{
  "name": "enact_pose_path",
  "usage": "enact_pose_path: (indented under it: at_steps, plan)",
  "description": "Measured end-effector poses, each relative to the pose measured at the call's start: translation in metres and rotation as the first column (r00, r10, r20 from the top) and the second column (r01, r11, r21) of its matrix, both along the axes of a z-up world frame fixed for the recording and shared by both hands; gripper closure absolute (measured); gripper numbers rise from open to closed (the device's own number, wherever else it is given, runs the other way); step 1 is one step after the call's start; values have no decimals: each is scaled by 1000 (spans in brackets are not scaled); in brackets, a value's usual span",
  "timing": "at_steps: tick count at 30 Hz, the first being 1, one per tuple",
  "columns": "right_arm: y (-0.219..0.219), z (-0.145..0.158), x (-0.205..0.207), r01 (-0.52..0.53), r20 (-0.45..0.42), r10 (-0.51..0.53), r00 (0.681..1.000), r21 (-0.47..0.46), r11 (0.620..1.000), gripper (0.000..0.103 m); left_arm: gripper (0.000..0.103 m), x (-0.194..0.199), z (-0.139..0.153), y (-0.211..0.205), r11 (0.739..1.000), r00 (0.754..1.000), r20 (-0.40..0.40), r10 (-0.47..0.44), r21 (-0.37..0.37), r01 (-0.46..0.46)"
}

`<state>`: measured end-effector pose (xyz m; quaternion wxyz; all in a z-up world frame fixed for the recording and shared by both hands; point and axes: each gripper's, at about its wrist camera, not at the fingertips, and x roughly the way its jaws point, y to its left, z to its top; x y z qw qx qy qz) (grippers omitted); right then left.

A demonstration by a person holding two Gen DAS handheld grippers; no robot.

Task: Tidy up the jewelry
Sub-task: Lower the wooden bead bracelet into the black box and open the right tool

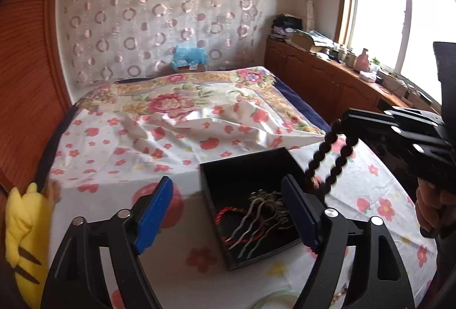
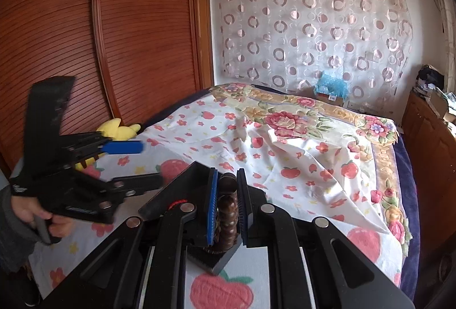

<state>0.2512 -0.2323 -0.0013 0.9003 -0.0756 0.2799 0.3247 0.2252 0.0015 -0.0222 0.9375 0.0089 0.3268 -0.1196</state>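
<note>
A black open box (image 1: 216, 180) lies on the flowered bed sheet (image 1: 114, 155). Inside it are silver wavy hairpins (image 1: 256, 226) and a red cord (image 1: 228, 213). My left gripper (image 1: 228, 209) hovers open over the box's near left part, with nothing between its blue pads (image 1: 154, 212). From the right, my right gripper (image 1: 346, 119) holds a dark brown bead bracelet (image 1: 330, 160) that dangles over the box's far right corner. In the right wrist view, the right gripper (image 2: 227, 176) is shut on the bracelet (image 2: 228, 212). There the open left gripper (image 2: 148, 163) is at left and the box (image 2: 219, 260) is mostly hidden.
A yellow plush toy (image 1: 25, 237) sits at the bed's left edge beside a wooden slatted wardrobe (image 2: 85, 38). A cluttered wooden cabinet (image 1: 327, 75) runs under the window on the right. A pale green ring (image 1: 273, 299) lies on the sheet near the bottom edge.
</note>
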Motion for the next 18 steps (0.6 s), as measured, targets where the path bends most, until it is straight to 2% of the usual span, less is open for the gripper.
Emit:
enact_pose_path:
  at_steps: [4,18]
  plan:
    - [10,-2,16,3,-2,-3,1000,-7,1000,88,17,-7,0,14,1000,1000,3,27,-1,-27]
    - [31,-31,47,47,-80,-48,996,-18,999,88,16,-23,2,22,998,999,15,50,31,-51]
